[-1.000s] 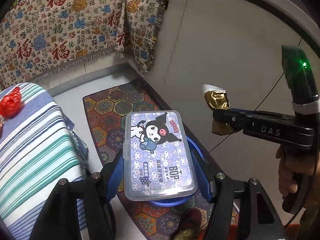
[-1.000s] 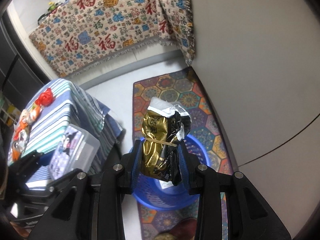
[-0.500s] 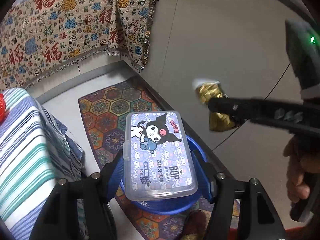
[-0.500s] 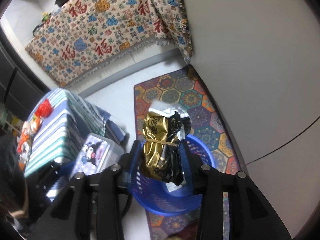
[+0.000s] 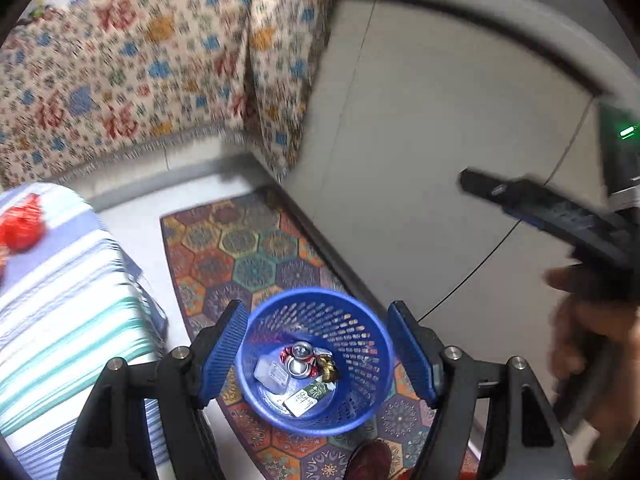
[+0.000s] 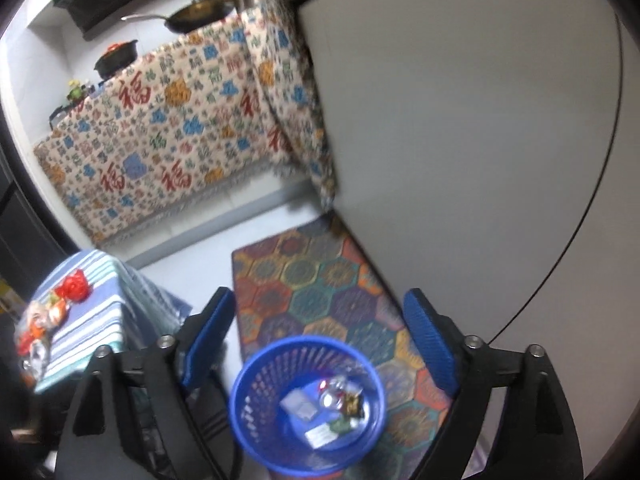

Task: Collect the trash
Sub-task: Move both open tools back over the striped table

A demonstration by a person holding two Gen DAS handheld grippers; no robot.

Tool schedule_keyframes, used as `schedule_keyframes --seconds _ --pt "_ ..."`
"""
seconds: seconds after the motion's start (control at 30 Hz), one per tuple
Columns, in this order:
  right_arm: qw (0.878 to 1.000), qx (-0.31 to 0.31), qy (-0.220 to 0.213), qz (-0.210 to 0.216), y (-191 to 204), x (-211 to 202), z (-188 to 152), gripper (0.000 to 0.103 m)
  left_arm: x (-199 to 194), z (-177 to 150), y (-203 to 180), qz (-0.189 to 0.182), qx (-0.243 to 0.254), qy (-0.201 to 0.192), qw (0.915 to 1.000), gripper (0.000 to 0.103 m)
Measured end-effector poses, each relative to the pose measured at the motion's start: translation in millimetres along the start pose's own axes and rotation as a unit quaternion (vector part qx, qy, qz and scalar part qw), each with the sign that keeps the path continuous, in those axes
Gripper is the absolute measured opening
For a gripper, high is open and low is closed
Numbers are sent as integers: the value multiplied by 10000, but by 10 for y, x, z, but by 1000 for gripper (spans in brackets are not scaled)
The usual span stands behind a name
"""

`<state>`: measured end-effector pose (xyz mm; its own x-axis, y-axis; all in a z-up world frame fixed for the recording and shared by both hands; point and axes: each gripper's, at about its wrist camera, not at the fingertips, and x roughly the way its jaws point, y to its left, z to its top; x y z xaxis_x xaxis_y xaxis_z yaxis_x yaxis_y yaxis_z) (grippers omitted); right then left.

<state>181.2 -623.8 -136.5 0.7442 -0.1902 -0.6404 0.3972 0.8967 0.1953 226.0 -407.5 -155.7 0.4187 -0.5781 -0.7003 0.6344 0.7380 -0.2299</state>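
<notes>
A: Status on both grippers?

B: Left gripper spread wide, nothing between the blue pads, jaws just been opening. Right gripper same: wide apart, empty, jaws just been opening fast. Both tilted down over the blue mesh basket, presumably so drops fall straight in.

A: Trash location?

B: All in the basket bottom. Crushed drink can in the middle, clear plastic case touching it on the left, gold foil wrapper just beside on the right, green-and-white packet nearer the camera. Same pile visible from the right wrist, blurred.

A: Basket placement?

B: Upright on the hexagon-pattern mat, close to the grey wall. Stable, rim clear.

A: Anything left to collect?

B: Likely yes. Striped tablecloth to the left carries red wrapper and several small colourful items at the edge, too blurred to identify. Probably the next targets.

A: Risks?

B: Right gripper body and holding hand close alongside the left's view; collision possible if both swing toward the table together.
</notes>
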Motion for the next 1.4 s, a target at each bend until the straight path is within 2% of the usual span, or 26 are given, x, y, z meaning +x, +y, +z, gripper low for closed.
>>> schedule_keyframes --seconds 0.07,0.17,0.3,0.47,0.63,0.77,0.93,1.13,1.4 --pt "9998 -121 -140 -59 107 -70 10 97 -392 -61 68 50 4 -196 9998 75" --pt "9989 -390 -257 -11 370 -158 -4 98 -800 -240 257 327 -35 -296 9990 76" --pt "9960 -835 -201 265 825 -195 -86 98 -1141 -622 658 822 -241 -148 9962 78" --pt "9859 -1410 1 897 1617 -270 -372 98 -1543 -1203 1411 1619 -762 138 9838 78" --pt "9621 -1975 548 1800 2515 -289 -856 98 -1988 -1602 2016 2287 -1175 109 9663 78" --pt "9386 -2436 1037 2210 3100 -233 -1332 98 -2200 -1804 2357 2673 -1381 110 9536 78" --pt "9180 -3051 1289 2182 3533 -143 -1750 97 -2259 -1932 2654 2845 -1467 262 9470 78" --pt "9119 -3302 1410 1987 3687 -2 -1911 97 -2246 -1959 2813 2750 -1547 219 9487 81" --pt "9091 -3357 1455 1993 3717 46 -1917 98 -2153 -1889 2861 2735 -1511 296 9495 91"
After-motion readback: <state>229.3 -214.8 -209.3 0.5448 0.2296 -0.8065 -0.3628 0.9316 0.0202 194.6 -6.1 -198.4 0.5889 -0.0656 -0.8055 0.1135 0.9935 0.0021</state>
